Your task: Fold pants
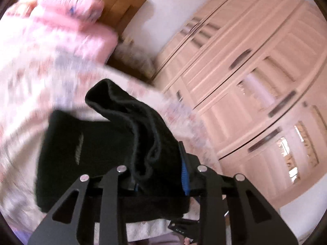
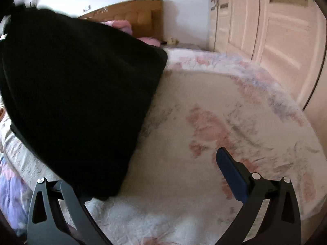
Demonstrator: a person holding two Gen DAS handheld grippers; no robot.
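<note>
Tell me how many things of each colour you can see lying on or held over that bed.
Black: 1, the pants, gripped in the left tool's jaws.
Pink: 2, the stacked pillows by the headboard.
Flowered white: 1, the bedspread.
Total: 4.

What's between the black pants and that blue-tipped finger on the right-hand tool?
Only bare floral bedspread lies between the black pants and the blue-padded finger of the right gripper, seen in the right wrist view.
</note>
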